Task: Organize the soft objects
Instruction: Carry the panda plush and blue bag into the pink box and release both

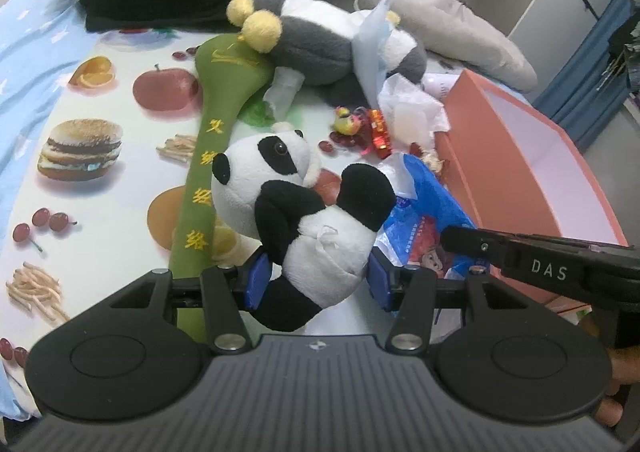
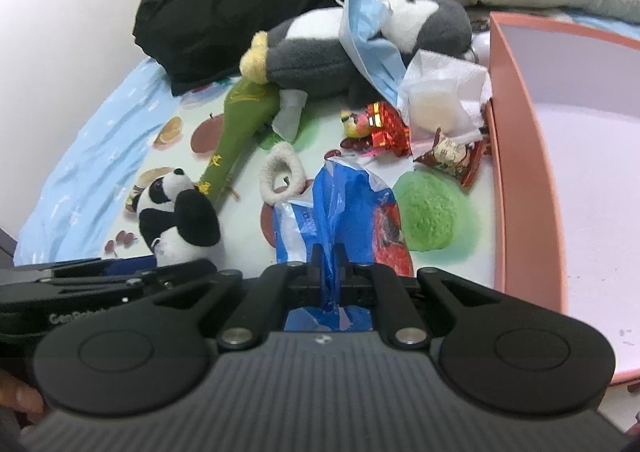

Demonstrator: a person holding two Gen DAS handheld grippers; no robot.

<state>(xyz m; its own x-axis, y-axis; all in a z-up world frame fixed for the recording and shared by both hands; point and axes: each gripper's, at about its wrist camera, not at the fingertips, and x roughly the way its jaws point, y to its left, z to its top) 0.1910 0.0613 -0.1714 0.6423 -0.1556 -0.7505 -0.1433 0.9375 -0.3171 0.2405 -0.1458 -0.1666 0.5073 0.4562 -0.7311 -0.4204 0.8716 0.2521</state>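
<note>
My left gripper (image 1: 318, 282) is shut on a black-and-white panda plush (image 1: 304, 220), its blue pads pressing the belly from both sides; the same panda plush (image 2: 176, 212) shows at the left of the right wrist view. My right gripper (image 2: 329, 264) is shut on a blue, white and red plastic bag (image 2: 336, 208), pinched thin between the jaws. The bag (image 1: 424, 224) lies right of the panda in the left wrist view, with the right gripper's arm (image 1: 532, 260) reaching over it. A pink box (image 2: 560, 172) stands open at the right.
A grey-and-white plush (image 2: 320, 52) with yellow feet lies behind, a blue face mask (image 2: 368, 40) draped on it. A long green fabric piece (image 1: 208, 156), a green fuzzy ball (image 2: 430, 208), a white loop (image 2: 280, 176), red wrappers (image 2: 384, 128), tissue (image 2: 440, 96) and black clothing (image 2: 260, 0) crowd the fruit-print cloth (image 1: 100, 192).
</note>
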